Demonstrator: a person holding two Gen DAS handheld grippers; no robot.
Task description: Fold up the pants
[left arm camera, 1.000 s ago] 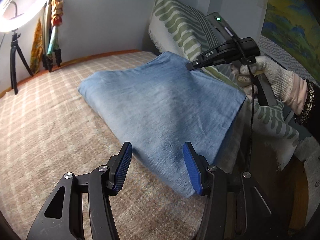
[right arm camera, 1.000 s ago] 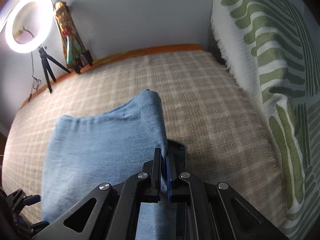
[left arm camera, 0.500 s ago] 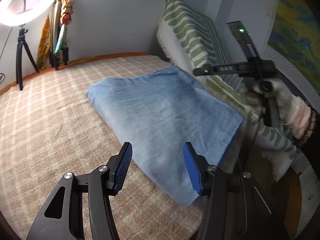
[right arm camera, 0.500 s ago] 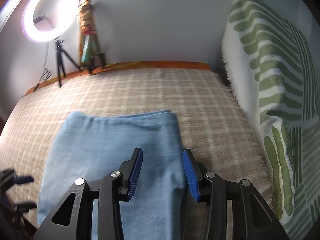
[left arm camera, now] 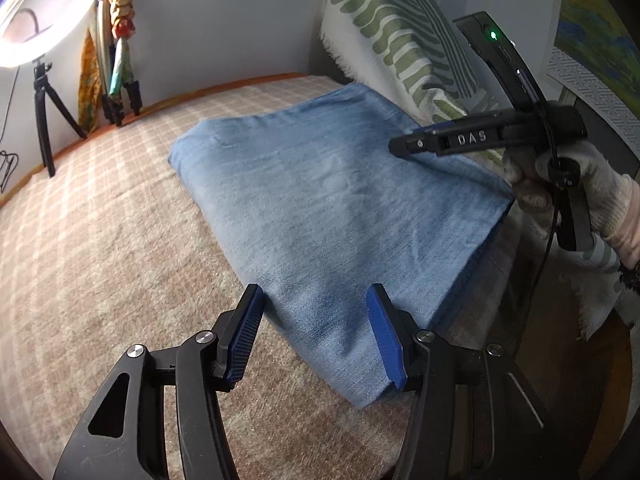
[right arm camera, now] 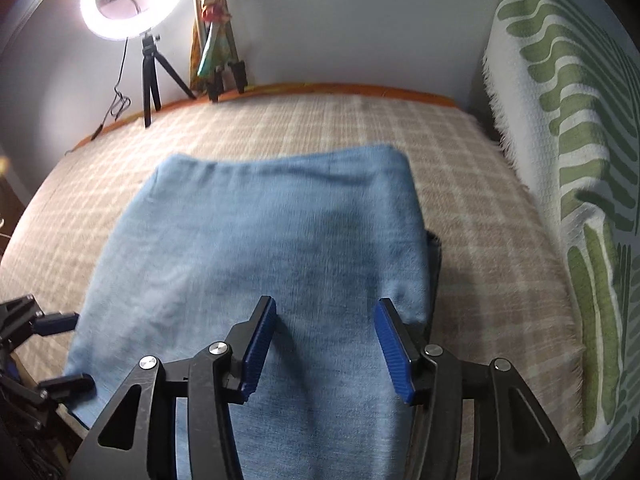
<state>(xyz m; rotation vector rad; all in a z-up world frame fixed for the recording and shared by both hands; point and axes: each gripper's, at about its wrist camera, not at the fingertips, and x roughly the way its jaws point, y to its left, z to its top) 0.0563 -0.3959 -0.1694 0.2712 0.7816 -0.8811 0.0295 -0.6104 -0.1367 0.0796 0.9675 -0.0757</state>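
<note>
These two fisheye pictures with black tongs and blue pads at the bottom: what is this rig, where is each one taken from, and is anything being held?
No robot: a person holds a handheld two-finger gripper in each hand, each carrying a camera that looks along its fingers. The left wrist view shows the left gripper, open, over the near edge of the folded blue pants; further back is the right gripper in a gloved hand. The right wrist view shows the right gripper's jaws, which have just been opening, above the pants with nothing pinched. The pants lie on a checked bedcover, beside a green-patterned blanket. Nothing is held.
</note>
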